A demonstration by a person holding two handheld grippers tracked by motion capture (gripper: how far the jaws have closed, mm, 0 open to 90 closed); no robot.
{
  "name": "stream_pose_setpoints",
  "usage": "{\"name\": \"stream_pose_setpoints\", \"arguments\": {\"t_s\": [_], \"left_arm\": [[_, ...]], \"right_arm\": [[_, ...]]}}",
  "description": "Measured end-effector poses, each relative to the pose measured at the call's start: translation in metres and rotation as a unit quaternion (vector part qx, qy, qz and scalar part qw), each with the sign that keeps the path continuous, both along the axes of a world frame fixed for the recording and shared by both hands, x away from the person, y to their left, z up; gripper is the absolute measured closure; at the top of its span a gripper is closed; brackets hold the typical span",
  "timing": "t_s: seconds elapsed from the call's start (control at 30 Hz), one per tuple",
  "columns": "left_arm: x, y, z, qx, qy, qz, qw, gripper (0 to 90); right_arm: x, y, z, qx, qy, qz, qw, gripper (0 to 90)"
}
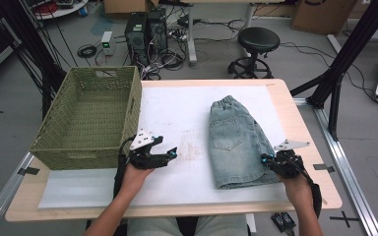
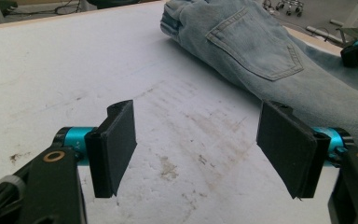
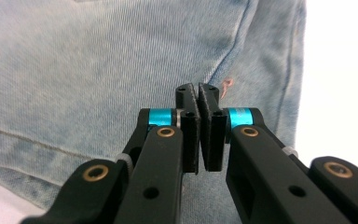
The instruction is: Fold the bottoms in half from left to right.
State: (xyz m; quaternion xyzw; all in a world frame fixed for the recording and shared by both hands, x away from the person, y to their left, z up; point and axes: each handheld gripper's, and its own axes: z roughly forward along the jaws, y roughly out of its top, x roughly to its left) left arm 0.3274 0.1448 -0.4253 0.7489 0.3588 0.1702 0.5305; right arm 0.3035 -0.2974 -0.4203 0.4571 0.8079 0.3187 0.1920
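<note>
Two risks: my right gripper (image 3: 199, 100), jaws together, may pinch no denim shorts (image 1: 238, 142); my left gripper (image 2: 198, 144) idles, jaws apart.

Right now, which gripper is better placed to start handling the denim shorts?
The right gripper. It sits at the hem edge of the denim shorts, jaws shut, though whether cloth is pinched cannot be told. The left gripper stands open over the bare white mat, apart from the shorts.

Right hand-held gripper (image 3: 198, 100) jaws closed together over denim shorts (image 3: 98, 70).
</note>
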Motion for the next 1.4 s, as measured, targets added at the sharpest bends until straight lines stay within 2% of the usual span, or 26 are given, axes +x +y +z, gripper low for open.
{"name": "stream_pose_setpoints", "arguments": {"t_s": [0.2, 0.3, 0.37, 0.5, 0.57, 0.73, 0.97, 1.03, 1.07, 1.17, 1.27, 1.33, 1.4], "left_arm": [[0.000, 0.001, 0.000, -0.002, 0.000, 0.000, 1.0000, 28.4], [-0.001, 0.001, 0.000, -0.004, 0.000, 0.000, 1.0000, 28.4], [-0.001, 0.001, 0.000, -0.004, 0.000, 0.000, 1.0000, 28.4], [-0.001, 0.001, -0.001, -0.004, 0.003, -0.002, 1.0000, 28.4], [-0.001, 0.001, -0.001, -0.005, 0.005, -0.004, 1.0000, 28.4], [0.000, 0.001, -0.001, -0.006, 0.004, -0.002, 1.0000, 28.4], [0.000, 0.003, -0.002, -0.007, 0.005, 0.001, 1.0000, 28.4], [0.000, 0.003, -0.002, -0.006, 0.005, 0.001, 1.0000, 28.4], [0.000, 0.003, -0.002, -0.007, 0.005, 0.001, 1.0000, 28.4], [0.001, 0.003, -0.002, -0.009, 0.004, 0.002, 1.0000, 28.4], [0.001, 0.004, -0.002, -0.012, 0.005, 0.004, 0.9999, 28.4], [0.001, 0.005, -0.002, -0.014, 0.004, 0.004, 0.9999, 28.4], [0.002, 0.005, -0.002, -0.015, 0.003, 0.004, 0.9999, 28.4]], "right_arm": [[-0.008, -0.014, 0.009, 0.005, -0.026, -0.034, 0.9991, 88.2], [-0.011, -0.023, 0.012, 0.010, -0.028, -0.052, 0.9982, 88.2], [-0.013, -0.028, 0.014, 0.005, -0.028, -0.062, 0.9977, 88.2], [-0.016, -0.033, 0.017, -0.007, -0.014, -0.078, 0.9968, 88.2], [-0.016, -0.034, 0.015, -0.023, -0.001, -0.081, 0.9965, 88.3], [-0.009, -0.034, -0.003, -0.054, 0.050, -0.079, 0.9941, 88.3], [-0.011, -0.041, -0.005, -0.041, 0.064, -0.072, 0.9945, 88.1], [-0.012, -0.041, -0.002, -0.030, 0.056, -0.072, 0.9954, 83.9], [-0.012, -0.040, 0.000, -0.017, 0.045, -0.072, 0.9962, 80.1], [-0.012, -0.039, 0.008, 0.015, 0.005, -0.069, 0.9975, 65.0], [-0.005, -0.033, 0.015, 0.042, -0.034, -0.067, 0.9963, 53.5], [0.005, -0.029, 0.018, 0.063, -0.046, -0.060, 0.9951, 52.9], [0.020, -0.024, 0.019, 0.073, -0.053, -0.055, 0.9944, 52.4]]}}
